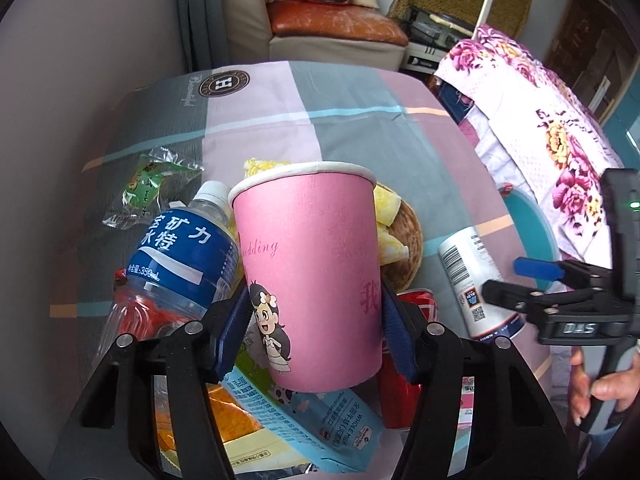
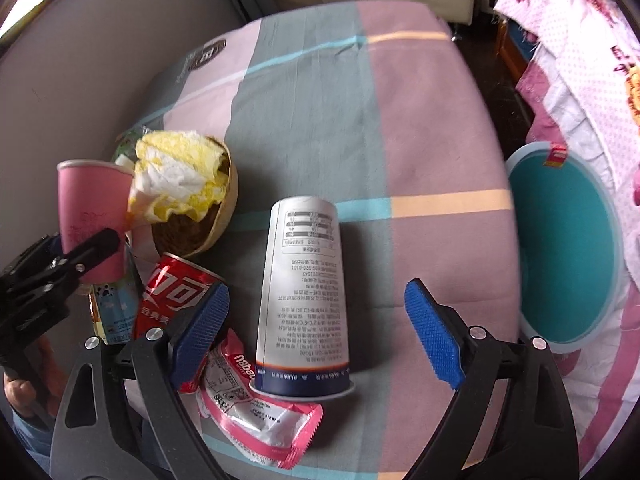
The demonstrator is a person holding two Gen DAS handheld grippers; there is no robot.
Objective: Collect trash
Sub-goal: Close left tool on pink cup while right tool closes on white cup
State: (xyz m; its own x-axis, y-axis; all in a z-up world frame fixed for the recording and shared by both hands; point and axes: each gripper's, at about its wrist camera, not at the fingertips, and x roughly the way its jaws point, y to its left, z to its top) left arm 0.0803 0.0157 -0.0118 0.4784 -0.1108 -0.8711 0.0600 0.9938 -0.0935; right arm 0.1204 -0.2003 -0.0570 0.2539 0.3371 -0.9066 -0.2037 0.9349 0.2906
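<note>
My left gripper (image 1: 316, 332) is shut on a pink paper cup (image 1: 308, 272) and holds it upright above the trash pile; the cup also shows at the left of the right wrist view (image 2: 90, 208). My right gripper (image 2: 316, 332) is open, its blue pads either side of a white yoghurt cup (image 2: 302, 296) lying upside down on the cloth; that cup shows in the left wrist view (image 1: 472, 280). A red cola can (image 2: 176, 292), a pink wrapper (image 2: 256, 408), a water bottle (image 1: 180, 264), a milk carton (image 1: 316, 424) and a green wrapper (image 1: 148, 188) lie around.
A wicker bowl (image 2: 224, 216) holds yellow and white tissue (image 2: 180, 176). A teal bin (image 2: 560, 252) stands off the table's right edge, beside a flowered blanket (image 1: 540, 128). A grey wall (image 1: 80, 80) runs along the left. A sofa (image 1: 332, 28) stands behind the table.
</note>
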